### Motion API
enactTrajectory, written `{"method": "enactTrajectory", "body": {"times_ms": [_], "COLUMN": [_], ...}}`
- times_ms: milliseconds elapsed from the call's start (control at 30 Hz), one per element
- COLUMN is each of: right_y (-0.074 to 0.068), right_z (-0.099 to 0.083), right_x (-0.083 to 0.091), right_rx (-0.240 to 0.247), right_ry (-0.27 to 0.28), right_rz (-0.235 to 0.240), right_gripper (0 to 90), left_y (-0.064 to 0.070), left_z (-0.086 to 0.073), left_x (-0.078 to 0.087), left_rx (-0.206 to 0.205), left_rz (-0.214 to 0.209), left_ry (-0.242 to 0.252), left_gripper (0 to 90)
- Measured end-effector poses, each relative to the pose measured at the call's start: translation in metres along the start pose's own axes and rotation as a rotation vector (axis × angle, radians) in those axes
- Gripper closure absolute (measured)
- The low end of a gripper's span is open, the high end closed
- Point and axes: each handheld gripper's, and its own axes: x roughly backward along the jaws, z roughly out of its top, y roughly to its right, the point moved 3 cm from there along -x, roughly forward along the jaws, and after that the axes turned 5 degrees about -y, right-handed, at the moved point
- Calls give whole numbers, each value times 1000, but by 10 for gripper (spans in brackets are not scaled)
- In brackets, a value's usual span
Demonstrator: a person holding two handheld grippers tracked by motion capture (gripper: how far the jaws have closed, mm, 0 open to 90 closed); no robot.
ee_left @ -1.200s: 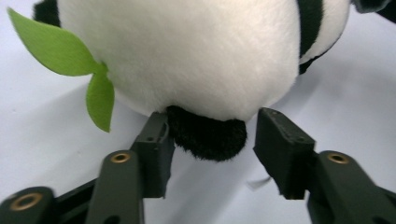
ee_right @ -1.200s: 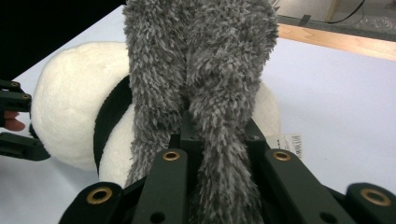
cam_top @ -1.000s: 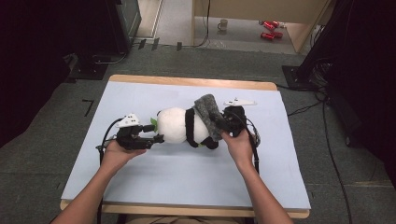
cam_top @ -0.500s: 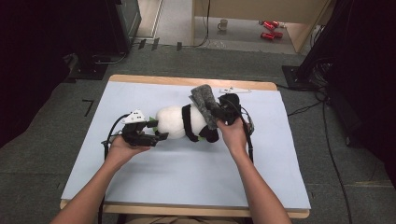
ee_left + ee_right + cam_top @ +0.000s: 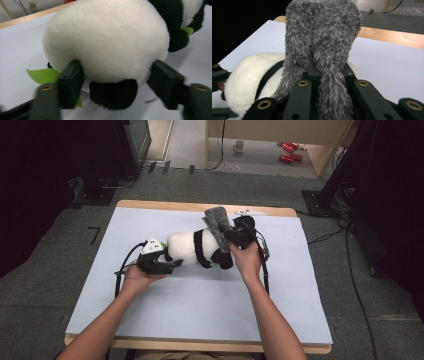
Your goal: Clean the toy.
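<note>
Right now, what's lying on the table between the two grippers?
The plush panda lies between the left gripper and the right gripper, seen in the high view.

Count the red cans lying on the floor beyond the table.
2: the two red cans lie side by side on the floor past the table's far right corner, right of a mug. The desk above them may hide others.

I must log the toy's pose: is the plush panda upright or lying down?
Lying down: the black-and-white plush panda stretches sideways along the pale blue table mat.
</note>
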Motion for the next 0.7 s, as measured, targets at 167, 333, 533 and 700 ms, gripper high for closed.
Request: {"method": "enactTrajectory", "body": {"times_ms": [167, 333, 533, 700], "right_y": [3, -4, -21, -45], "right_z": [-2, -2, -1, -8], "right_x": [11, 28, 56, 66], "right_rx": [-41, -22, 7, 47], "right_ry": [17, 35, 52, 39], "right_rz": [54, 54, 91, 131], "right_gripper": [770, 776, 777, 777], "left_y": [3, 12, 18, 30], "left_z": [3, 7, 14, 18], "left_x": [1, 7, 22, 27], "left_rx": [26, 69, 178, 255], "left_rz": [18, -65, -191, -224], "left_ry": [-13, -9, -71, -102], "left_gripper": [626, 711, 715, 704]}}
